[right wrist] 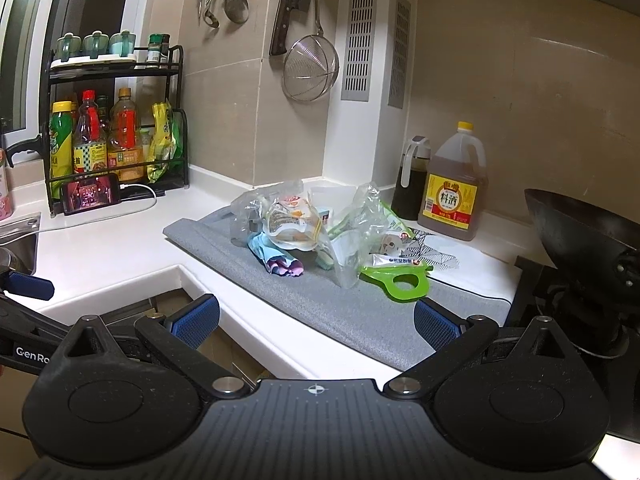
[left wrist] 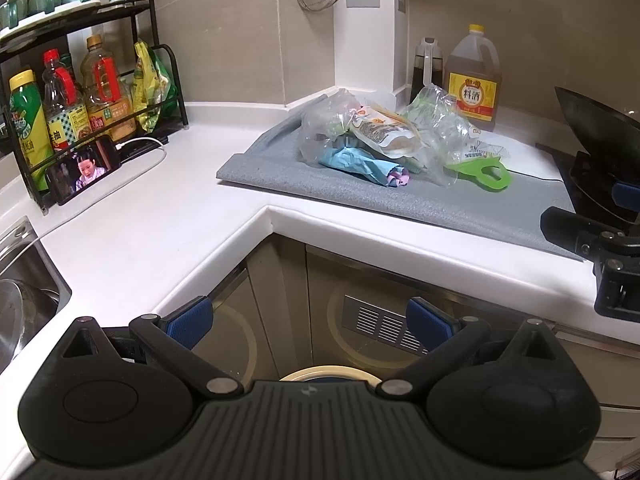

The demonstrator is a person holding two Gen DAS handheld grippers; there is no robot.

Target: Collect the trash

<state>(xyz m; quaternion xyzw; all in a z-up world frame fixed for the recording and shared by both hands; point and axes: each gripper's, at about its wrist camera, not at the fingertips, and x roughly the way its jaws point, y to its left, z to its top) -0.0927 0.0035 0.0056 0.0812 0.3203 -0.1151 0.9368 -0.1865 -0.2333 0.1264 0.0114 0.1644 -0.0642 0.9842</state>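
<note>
A pile of trash (left wrist: pixel 384 136) lies on a grey mat (left wrist: pixel 360 196) on the white counter: clear plastic bags, a printed food pouch, a crumpled blue wrapper (left wrist: pixel 360 162) and a green plastic piece (left wrist: pixel 486 172). The pile also shows in the right wrist view (right wrist: pixel 312 232), with the blue wrapper (right wrist: pixel 276 258) and the green piece (right wrist: pixel 400 280). My left gripper (left wrist: pixel 310 326) is open and empty, below the counter edge in front of the cabinet. My right gripper (right wrist: pixel 316 326) is open and empty, over the counter's front edge, short of the pile.
A black rack (left wrist: pixel 80 92) with sauce bottles and a phone (left wrist: pixel 84 168) stand at the left. A cooking wine jug (left wrist: pixel 474 80) and a dark bottle stand behind the mat. A black wok (right wrist: pixel 580 232) sits at the right. A sink (left wrist: pixel 20 280) is at far left.
</note>
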